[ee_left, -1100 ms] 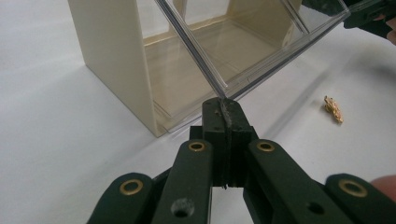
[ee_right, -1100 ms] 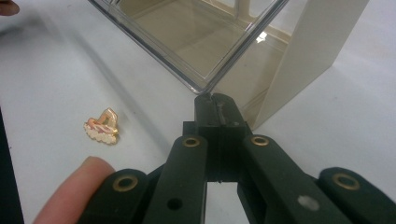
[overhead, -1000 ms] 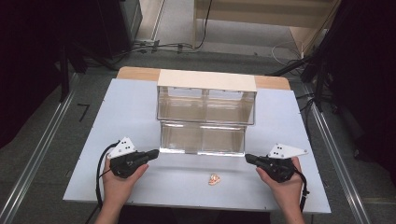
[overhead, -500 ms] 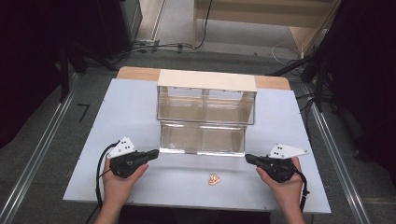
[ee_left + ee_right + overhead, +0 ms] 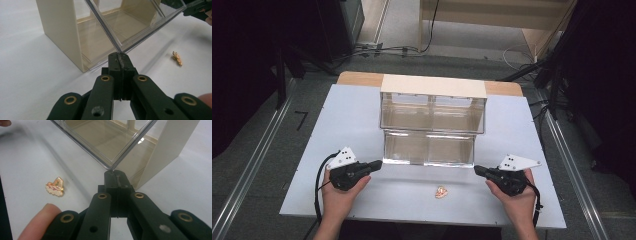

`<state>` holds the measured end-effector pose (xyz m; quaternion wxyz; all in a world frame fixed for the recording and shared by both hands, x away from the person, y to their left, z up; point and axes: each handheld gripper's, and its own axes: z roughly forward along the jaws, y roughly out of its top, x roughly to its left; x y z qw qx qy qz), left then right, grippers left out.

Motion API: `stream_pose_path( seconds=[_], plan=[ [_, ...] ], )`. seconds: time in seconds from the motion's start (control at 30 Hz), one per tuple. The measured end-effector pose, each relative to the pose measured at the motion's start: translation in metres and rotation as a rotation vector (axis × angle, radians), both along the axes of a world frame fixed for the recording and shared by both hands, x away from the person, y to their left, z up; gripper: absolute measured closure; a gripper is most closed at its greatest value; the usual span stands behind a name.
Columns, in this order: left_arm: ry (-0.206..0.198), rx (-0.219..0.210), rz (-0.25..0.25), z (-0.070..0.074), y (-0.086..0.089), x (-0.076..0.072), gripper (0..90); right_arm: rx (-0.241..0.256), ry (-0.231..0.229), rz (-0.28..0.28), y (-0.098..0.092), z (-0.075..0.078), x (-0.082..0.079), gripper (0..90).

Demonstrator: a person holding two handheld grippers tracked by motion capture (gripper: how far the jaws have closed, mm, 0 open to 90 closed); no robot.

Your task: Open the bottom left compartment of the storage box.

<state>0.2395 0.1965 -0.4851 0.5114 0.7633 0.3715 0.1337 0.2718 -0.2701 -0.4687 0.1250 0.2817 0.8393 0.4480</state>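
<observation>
A cream cabinet (image 5: 433, 86) with clear drawers stands mid-table, and its lower drawer (image 5: 428, 148) is pulled out toward me. A small pink and gold pin (image 5: 442, 192) lies on the white table (image 5: 352, 115) in front of that drawer. My left gripper (image 5: 376, 164) is shut with nothing in it, its tip at the drawer's front left corner (image 5: 117, 47). My right gripper (image 5: 478, 170) is also shut and holds nothing, its tip at the front right corner (image 5: 111, 166). The pin (image 5: 55, 187) lies left of the right gripper's jaws, and the pin (image 5: 177, 58) lies to the right of the left gripper's jaws.
The cabinet's cream side wall (image 5: 60, 30) stands left of the left gripper's jaws. A wooden board edge (image 5: 357, 78) runs behind the cabinet. Metal rails (image 5: 257, 165) flank the table on the floor. A thumb (image 5: 37, 222) rests beside the right gripper's jaws.
</observation>
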Motion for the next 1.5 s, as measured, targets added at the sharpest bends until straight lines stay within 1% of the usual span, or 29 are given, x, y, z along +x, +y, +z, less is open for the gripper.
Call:
stream_pose_path(
  seconds=[0.23,0.4,0.43,0.47,0.5,0.6,0.77,0.87,0.93,1.07,1.5],
  plan=[
    [-0.001,0.0,0.007,0.0004,0.003,0.0,90.0,-0.002,-0.005,-0.002,0.0001,0.0002,-0.0005,88.1],
    [0.0,0.001,0.002,0.0003,0.0024,0.0003,90.0,0.01,-0.008,-0.005,-0.001,-0.0001,-0.0002,88.1],
    [-0.001,0.002,0.0,0.0002,0.002,0.0003,90.0,0.019,-0.008,-0.004,-0.0017,0.0001,-0.0003,88.1],
    [0.001,0.001,-0.001,0.0,0.0012,0.0002,90.0,0.05,-0.007,0.009,-0.0027,0.0008,-0.0001,88.1],
    [0.002,0.002,-0.003,-0.0003,0.0007,0.0003,90.0,0.07,-0.007,0.021,-0.0028,0.0015,-0.0001,88.2],
    [0.002,0.001,-0.003,-0.0004,0.0003,0.0001,90.0,0.042,-0.022,0.009,-0.0006,0.0028,-0.0011,88.2],
    [0.0,0.003,-0.001,-0.0007,0.0001,-0.0001,90.0,0.036,-0.01,-0.016,-0.0048,0.0005,0.0008,88.2],
    [0.001,0.003,-0.002,-0.001,0.0003,0.0001,90.0,0.028,-0.005,-0.018,-0.0049,-0.0007,0.0011,88.2],
    [0.001,0.002,-0.001,-0.001,0.0003,0.0001,90.0,0.022,-0.002,-0.01,-0.0035,-0.0023,0.0014,88.1],
    [0.002,0.001,-0.001,-0.0011,0.0004,0.0002,90.0,0.016,-0.007,-0.004,-0.0016,-0.0032,0.0013,88.2],
    [0.005,-0.009,0.0,-0.0019,0.0008,0.0005,90.0,0.037,-0.009,0.001,-0.003,-0.004,0.0009,88.2]
  ],
)
